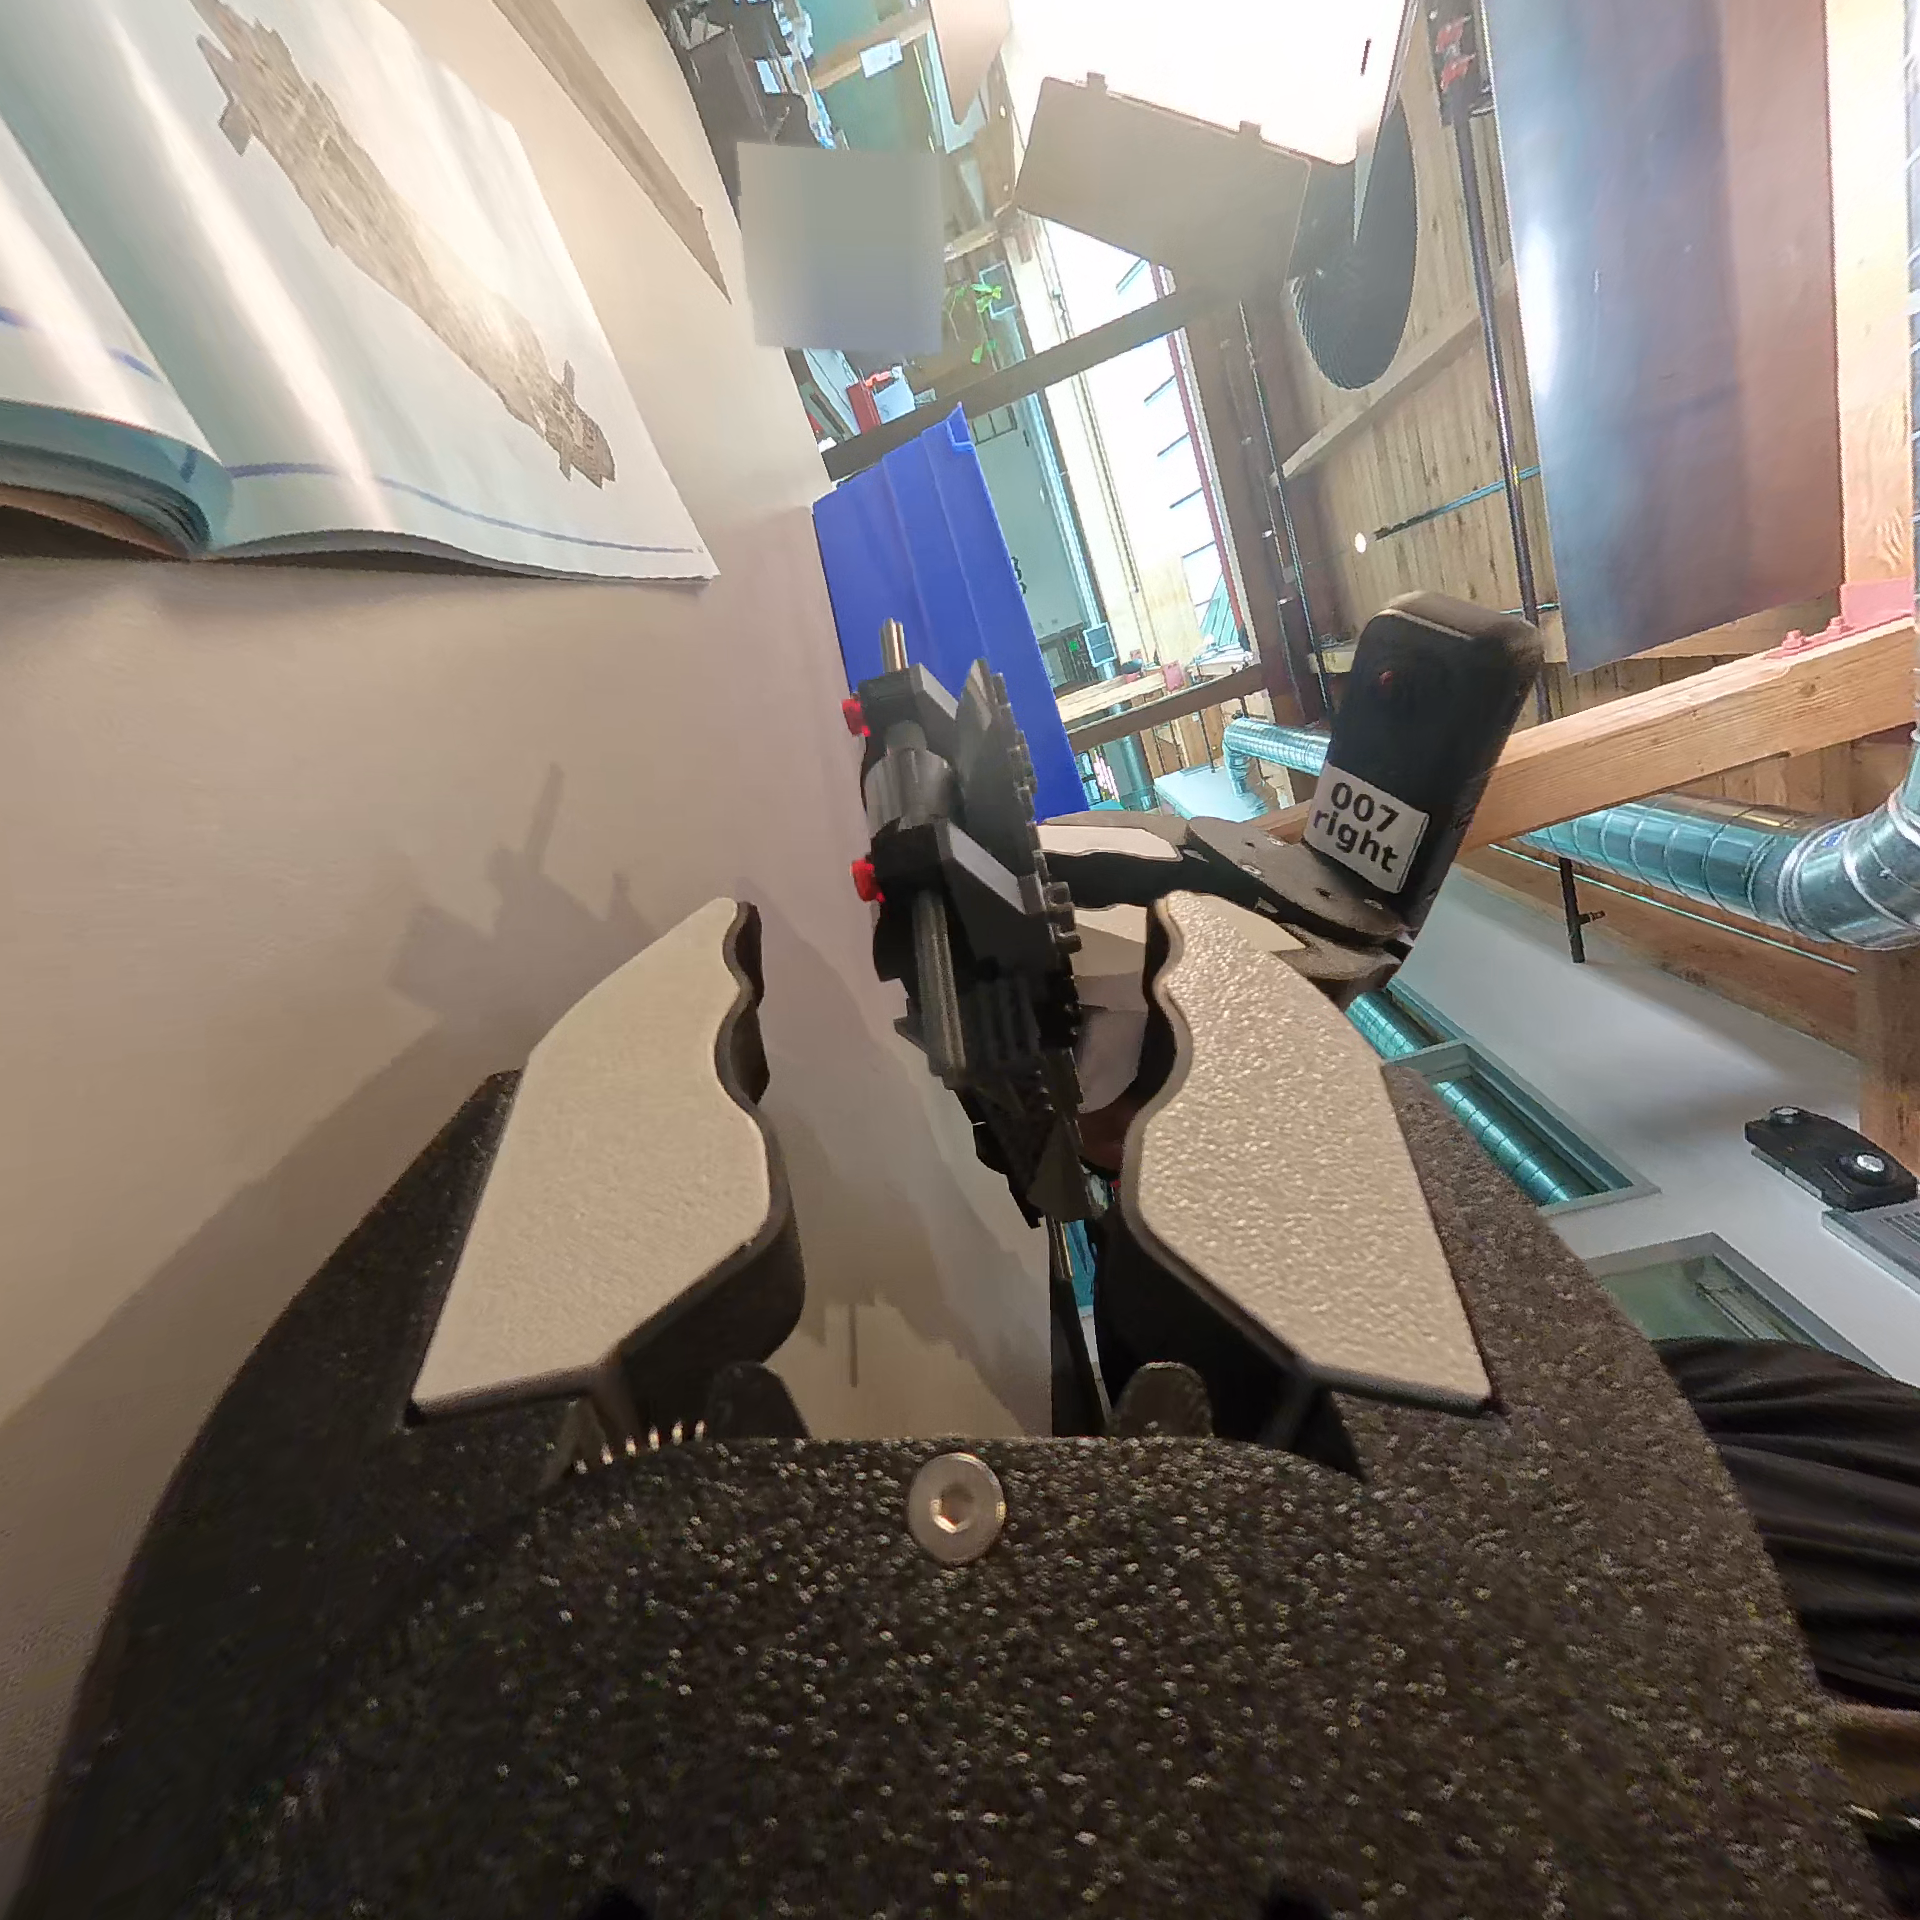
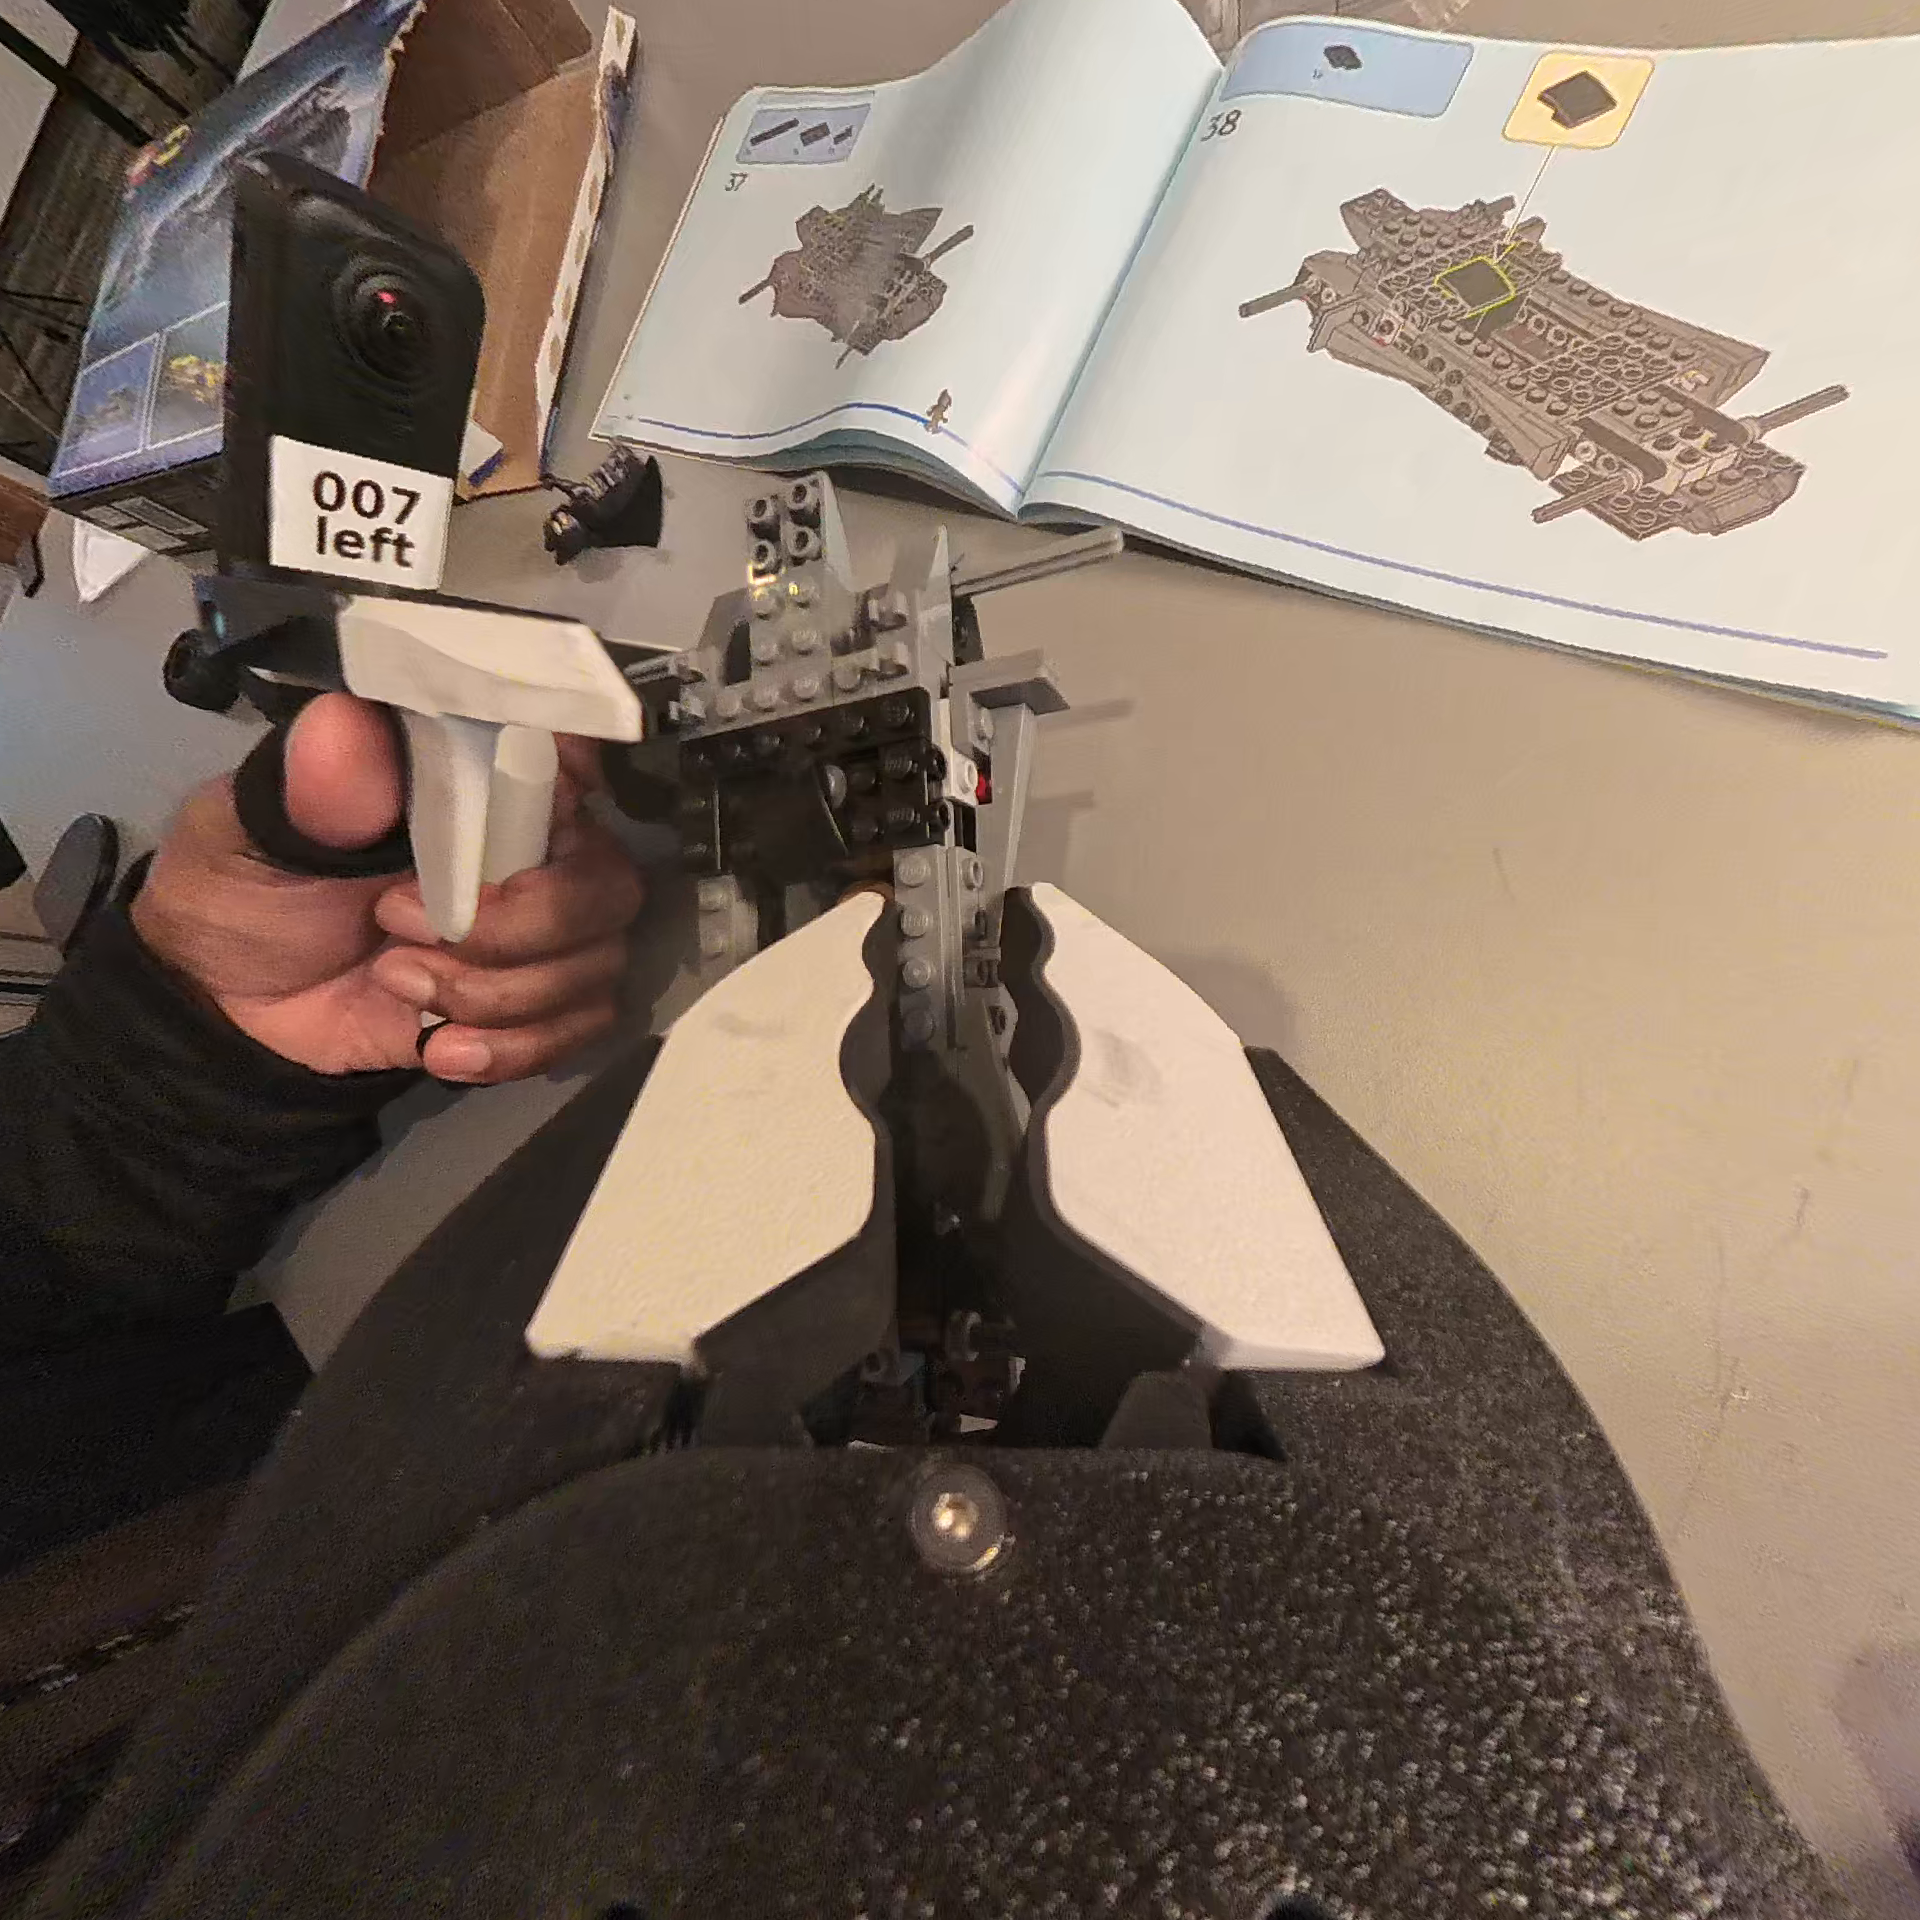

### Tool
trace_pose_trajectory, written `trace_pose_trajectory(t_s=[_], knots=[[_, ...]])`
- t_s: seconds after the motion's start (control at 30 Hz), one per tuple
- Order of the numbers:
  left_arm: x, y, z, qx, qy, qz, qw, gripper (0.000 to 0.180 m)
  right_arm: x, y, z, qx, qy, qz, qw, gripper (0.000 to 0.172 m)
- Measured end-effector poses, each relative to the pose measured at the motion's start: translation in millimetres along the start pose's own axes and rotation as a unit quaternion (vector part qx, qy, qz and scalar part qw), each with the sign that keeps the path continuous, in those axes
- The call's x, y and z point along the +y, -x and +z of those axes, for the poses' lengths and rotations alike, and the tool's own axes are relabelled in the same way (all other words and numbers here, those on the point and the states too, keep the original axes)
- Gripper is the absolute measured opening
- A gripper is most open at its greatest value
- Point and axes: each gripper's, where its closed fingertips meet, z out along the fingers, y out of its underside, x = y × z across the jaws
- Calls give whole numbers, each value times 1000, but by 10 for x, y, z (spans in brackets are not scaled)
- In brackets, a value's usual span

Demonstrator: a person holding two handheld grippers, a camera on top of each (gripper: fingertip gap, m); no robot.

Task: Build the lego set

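Between the right gripper's [image 2: 951,935] two pale fingers [image 2: 1143,1122], clamping one grey and black brick model [image 2: 821,727] by its narrow studded strip, pads pressing from both sides, the model's wider body standing just beyond the fingertips. To the left of that grasp, spreading wide and gripping nothing: the left gripper [image 1: 951,935], its own two fingers [image 1: 623,1132] flanking the model without touching, one hand [image 2: 343,935] wrapping its handle. Just past the model, lying loose on the beige tabletop [image 2: 1455,935]: one small dark brick piece [image 2: 608,504]. Farther ahead and right of the right gripper, lying open at two pages: one instruction booklet [image 2: 1247,312], near edge close behind the model. Farther left, standing open-flapped: one cardboard box [image 2: 468,208], contents hidden. Beyond the left gripper's tips, standing at the table edge: one blue bin [image 1: 925,582], inside not visible. Right of the right gripper, stretching away bare: open tabletop.
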Motion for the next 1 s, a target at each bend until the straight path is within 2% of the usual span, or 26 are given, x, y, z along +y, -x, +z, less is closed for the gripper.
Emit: trace_pose_trajectory(t_s=[0.2,0.47,0.77,1.0], knots=[[9,30,-3,-25,0,25,999,66,-13,-6,10,17,-12,-4,1000,19],[55,-7,49,-10,-9,9,1000,61,-27,19,19,21,-31,6,999,19],[-41,-112,16,20,-77,19,997,51,-51,85,37,22,-63,22,998,19],[-94,-140,-22,-6,-111,70,991,47,-31,174,27,12,-72,20,997,19]])
